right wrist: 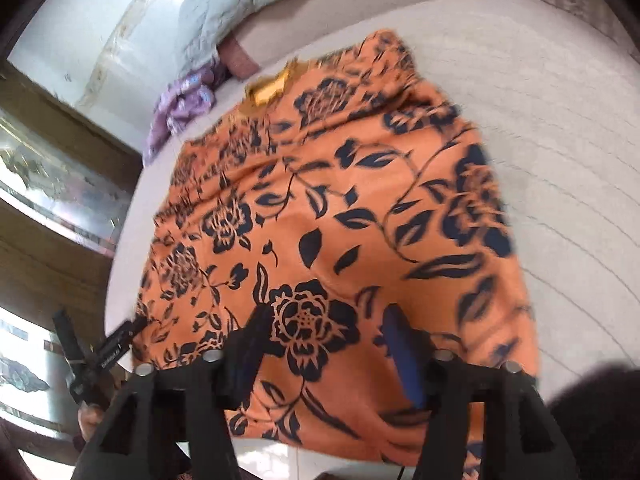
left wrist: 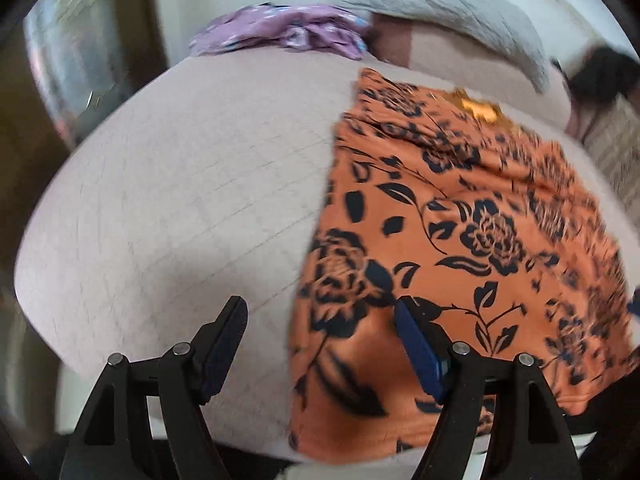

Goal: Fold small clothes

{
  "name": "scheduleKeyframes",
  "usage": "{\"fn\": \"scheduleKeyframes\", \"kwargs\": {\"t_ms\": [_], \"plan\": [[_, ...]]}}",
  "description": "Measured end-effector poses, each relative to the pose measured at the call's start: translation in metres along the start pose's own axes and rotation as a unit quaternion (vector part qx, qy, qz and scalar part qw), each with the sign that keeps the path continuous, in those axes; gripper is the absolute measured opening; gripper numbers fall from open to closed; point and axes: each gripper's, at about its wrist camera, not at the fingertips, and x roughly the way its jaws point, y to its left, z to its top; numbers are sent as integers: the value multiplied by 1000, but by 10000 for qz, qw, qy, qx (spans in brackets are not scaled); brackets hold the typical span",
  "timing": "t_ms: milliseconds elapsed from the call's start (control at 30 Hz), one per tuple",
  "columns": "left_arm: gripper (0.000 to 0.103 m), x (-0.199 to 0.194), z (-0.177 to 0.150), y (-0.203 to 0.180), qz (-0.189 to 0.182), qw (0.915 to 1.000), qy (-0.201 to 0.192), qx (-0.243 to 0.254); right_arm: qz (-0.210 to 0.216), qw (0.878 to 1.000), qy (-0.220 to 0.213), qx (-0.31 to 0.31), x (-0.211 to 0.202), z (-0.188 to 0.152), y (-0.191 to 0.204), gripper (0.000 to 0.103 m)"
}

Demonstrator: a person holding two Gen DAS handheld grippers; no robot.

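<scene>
On the pale quilted bed cover [left wrist: 180, 184] lies the orange garment with dark floral print [right wrist: 332, 216], spread flat, its near hem at the bed's front edge. Over that hem the left gripper [left wrist: 320, 320] hangs spread wide, one finger above bare cover, the other above the cloth. Likewise the right gripper [right wrist: 326, 328] is parted, pinching nothing. Near the far edge a crumpled purple patterned cloth [left wrist: 288, 32] rests beside a grey quilted blanket [left wrist: 448, 12].

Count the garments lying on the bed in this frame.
2. The orange floral garment is spread flat on the bed, under both open grippers. A crumpled purple garment sits at the far edge near the grey quilt. Others may be out of view.
</scene>
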Motion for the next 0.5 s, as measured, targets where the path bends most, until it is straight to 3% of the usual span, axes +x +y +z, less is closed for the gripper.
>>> {"fn": "scheduleKeyframes", "kwargs": {"t_ms": [167,367,433,500], "plan": [[79,3,-4,21,-250,9967,328,-705,-157,9996,-170,156,-25,-3,-20,63],[78,6,-11,22,-712,9917,542,-926,-160,9974,-204,676,-44,-13,-59,63],[57,6,-10,17,-870,9907,584,-863,-218,9968,-132,760,-43,-17,-65,63],[44,6,-10,10,-952,9908,616,-737,-454,9959,-85,782,-39,-20,-69,63]]}}
